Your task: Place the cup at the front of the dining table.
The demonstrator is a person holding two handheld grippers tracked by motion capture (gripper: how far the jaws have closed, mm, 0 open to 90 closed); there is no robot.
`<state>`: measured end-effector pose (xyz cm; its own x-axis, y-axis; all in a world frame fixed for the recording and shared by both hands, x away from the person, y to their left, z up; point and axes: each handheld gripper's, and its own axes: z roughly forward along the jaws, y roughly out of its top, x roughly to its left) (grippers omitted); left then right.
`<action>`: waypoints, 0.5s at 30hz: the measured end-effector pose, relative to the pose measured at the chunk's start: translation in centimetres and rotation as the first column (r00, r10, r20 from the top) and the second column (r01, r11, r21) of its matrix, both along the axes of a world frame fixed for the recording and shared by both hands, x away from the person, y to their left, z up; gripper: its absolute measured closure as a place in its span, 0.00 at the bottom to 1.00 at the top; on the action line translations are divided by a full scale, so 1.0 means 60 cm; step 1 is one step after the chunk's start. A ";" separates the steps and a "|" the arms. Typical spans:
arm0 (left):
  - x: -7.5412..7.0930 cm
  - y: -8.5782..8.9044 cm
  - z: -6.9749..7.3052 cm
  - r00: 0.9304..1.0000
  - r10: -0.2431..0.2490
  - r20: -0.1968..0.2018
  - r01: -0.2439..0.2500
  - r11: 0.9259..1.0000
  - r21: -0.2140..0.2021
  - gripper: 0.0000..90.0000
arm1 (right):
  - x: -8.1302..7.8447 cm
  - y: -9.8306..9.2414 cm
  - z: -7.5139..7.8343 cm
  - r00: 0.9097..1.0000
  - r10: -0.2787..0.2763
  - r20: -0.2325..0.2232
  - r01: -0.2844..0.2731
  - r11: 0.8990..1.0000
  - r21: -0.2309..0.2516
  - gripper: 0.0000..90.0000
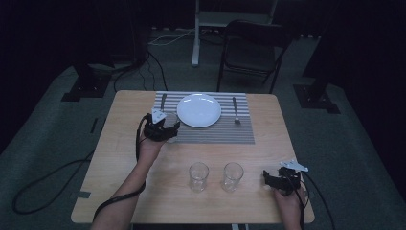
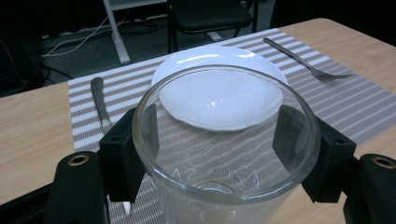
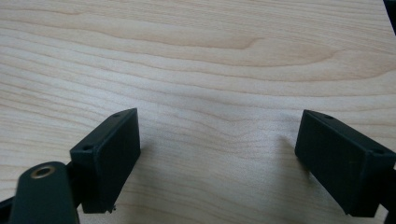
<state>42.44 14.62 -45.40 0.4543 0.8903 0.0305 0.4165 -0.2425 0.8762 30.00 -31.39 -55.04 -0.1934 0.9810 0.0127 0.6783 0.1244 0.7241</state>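
Nearest the person, at about 5 o'clock on the table [image 1: 119, 158], the right gripper [image 1: 269, 178] rests low over bare wood, its jaws standing wide apart with nothing between them. Just to its left, at 6 o'clock, 2 empty glasses [image 1: 198, 176] stand side by side, upright and a little apart, neither one touched.

Farther out, at about 10 o'clock, the left gripper [image 2: 219, 154] is clamped on a third glass [image 2: 224, 140], 1 jaw pressed to each side of its wall below the rim; it is held upright at the near left corner of the striped placemat [image 1: 210, 134]. Whether its base touches the mat I cannot tell.

Beyond it, at 12 o'clock, the white plate [image 1: 199, 109] sits mid-mat with a knife [image 2: 99, 103] on its left and a fork [image 1: 235, 111] on its right.

As I judge it, the setting is partly done (plate and cutlery look placed): 1 glass is being set by the plate, and the 2 near glasses are still to be dealt with.
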 end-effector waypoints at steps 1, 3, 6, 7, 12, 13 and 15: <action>0.007 -0.001 0.001 1.000 0.004 -0.001 -0.004 1.000 0.009 0.32 | 0.000 0.000 0.000 1.000 0.000 0.000 0.000 1.000 0.000 0.15; 0.022 -0.003 0.003 1.000 0.014 -0.002 -0.014 1.000 0.009 0.32 | 0.000 0.000 0.000 1.000 0.000 0.000 0.000 1.000 -0.001 0.15; 0.027 -0.003 0.004 1.000 0.019 -0.004 -0.019 1.000 0.004 0.32 | 0.000 0.000 0.000 1.000 -0.001 0.000 0.001 1.000 -0.001 0.15; 0.043 -0.009 0.005 0.999 0.032 -0.001 -0.032 0.999 0.012 0.32 | 0.000 0.000 0.000 1.000 -0.006 -0.001 0.006 1.000 -0.002 0.14; 0.064 -0.018 -0.002 0.998 0.061 -0.022 -0.060 0.997 0.043 0.32 | 0.000 0.000 0.000 1.000 -0.008 -0.002 0.008 1.000 -0.003 0.14; 0.067 -0.016 -0.005 0.997 0.068 -0.026 -0.067 0.997 0.036 0.32 | 0.000 0.000 0.000 1.000 -0.018 -0.001 0.018 1.000 -0.006 0.13; 0.073 -0.014 -0.010 0.996 0.079 -0.036 -0.078 0.997 0.012 0.32 | 0.000 0.000 0.000 1.000 -0.022 -0.002 0.022 1.000 -0.006 0.13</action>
